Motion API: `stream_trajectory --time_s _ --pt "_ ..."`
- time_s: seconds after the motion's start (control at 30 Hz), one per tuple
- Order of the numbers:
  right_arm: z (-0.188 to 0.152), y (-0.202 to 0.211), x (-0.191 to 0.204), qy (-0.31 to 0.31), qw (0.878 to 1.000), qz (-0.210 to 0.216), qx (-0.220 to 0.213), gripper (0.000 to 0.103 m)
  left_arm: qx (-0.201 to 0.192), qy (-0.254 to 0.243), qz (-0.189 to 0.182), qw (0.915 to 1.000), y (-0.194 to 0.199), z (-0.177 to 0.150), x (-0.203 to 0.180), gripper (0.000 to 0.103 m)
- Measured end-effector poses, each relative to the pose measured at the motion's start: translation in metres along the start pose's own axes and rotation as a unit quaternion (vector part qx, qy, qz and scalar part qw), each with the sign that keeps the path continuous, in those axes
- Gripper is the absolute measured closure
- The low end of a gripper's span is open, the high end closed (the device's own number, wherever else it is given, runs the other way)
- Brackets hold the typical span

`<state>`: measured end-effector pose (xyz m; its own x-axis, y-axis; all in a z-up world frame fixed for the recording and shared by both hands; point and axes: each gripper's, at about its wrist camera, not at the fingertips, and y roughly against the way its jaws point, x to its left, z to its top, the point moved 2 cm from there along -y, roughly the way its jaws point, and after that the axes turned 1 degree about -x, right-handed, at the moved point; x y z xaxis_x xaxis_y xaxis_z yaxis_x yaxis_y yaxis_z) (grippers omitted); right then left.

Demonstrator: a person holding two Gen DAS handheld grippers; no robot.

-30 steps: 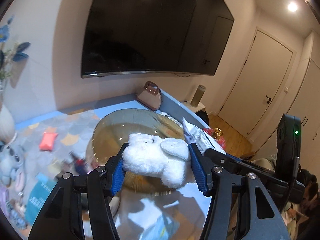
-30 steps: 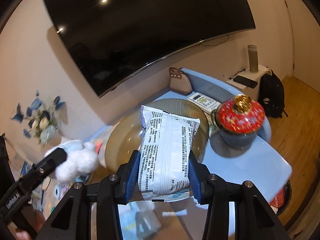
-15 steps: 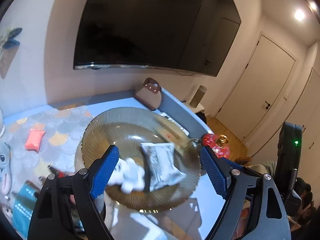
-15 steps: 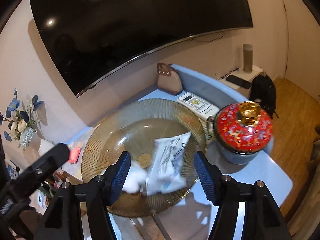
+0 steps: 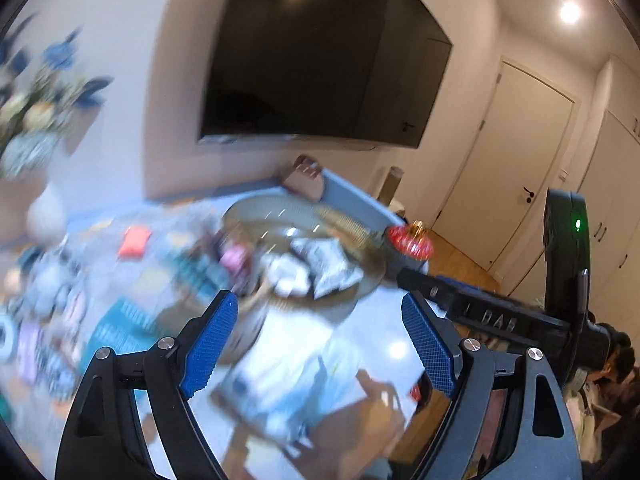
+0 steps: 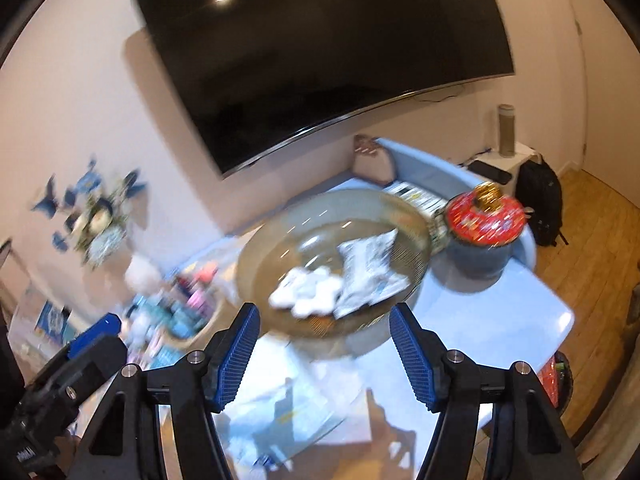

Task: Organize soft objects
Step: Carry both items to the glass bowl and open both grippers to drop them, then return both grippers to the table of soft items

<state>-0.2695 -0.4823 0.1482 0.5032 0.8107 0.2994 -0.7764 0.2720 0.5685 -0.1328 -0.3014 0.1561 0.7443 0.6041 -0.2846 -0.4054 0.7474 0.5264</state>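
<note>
Both soft objects are now lying in the ribbed glass bowl [image 6: 416, 216]: the white plush toy [image 6: 308, 294] at its near left, the silver snack packet [image 6: 370, 270] just to the right of it, the two touching or overlapping. A second ago each was clamped between blue pads, the plush in the left gripper [image 5: 320, 340] and the packet in the right gripper [image 6: 324, 350]; half a second ago they had been let go into the bowl. Both pairs of jaws are now spread wide with nothing between them, and both tools have been drawn back toward the near edge of the pale blue table [image 6: 532, 312], so the bowl appears farther off than before. Heavy motion blur in both views suggests the hands are being swung away, the left view having turned toward the left side of the table.

In the left wrist view the bowl [image 5: 352, 224] is seen with the plush [image 5: 286, 274] and packet [image 5: 326, 260] inside, the red-lidded jar [image 5: 408, 238] just beyond it to the right. Farther left a scatter of small items is smeared by blur; a red-orange pouch [image 5: 134, 240] can be made out, the rest cannot be identified.

This pair of placements is judged done. If further soft things are to be gathered, they would most likely be sought among that left-hand clutter, and both tools are free for it.
</note>
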Motion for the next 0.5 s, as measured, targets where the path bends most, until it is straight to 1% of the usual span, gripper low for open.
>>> stream_trajectory --time_s 0.03,0.13,0.23,0.3,0.37,0.4,0.43,0.5 --pt "-0.008 0.002 0.011 0.009 1.000 0.009 0.005 0.037 0.002 0.006 0.008 0.9999 0.007 -0.009 0.008 0.019" --pt "-0.029 0.003 0.036 0.031 0.999 0.026 0.017 0.037 0.007 0.032 0.048 0.9983 0.035 -0.043 0.042 0.012" --pt "-0.056 0.000 0.072 0.064 0.996 0.049 0.035 0.037 0.008 0.075 0.083 0.9936 0.064 -0.077 0.083 0.012" --pt "-0.076 -0.007 0.101 0.093 0.992 0.065 0.051 0.037 0.011 0.108 0.126 0.9861 0.085 -0.095 0.116 0.012" --pt "-0.091 -0.015 0.125 0.117 0.988 0.076 0.061 0.037 0.004 0.132 0.162 0.9778 0.105 -0.107 0.145 0.012" --pt "-0.103 -0.020 0.144 0.138 0.984 0.087 0.069 0.037 -0.005 0.150 0.190 0.9703 0.120 -0.116 0.166 0.012" --pt "-0.110 -0.025 0.155 0.149 0.982 0.092 0.074 0.036 -0.010 0.161 0.209 0.9645 0.130 -0.123 0.180 0.012" --pt "-0.129 -0.035 0.183 0.183 0.974 0.108 0.082 0.036 -0.021 0.188 0.247 0.9504 0.150 -0.136 0.214 0.012"
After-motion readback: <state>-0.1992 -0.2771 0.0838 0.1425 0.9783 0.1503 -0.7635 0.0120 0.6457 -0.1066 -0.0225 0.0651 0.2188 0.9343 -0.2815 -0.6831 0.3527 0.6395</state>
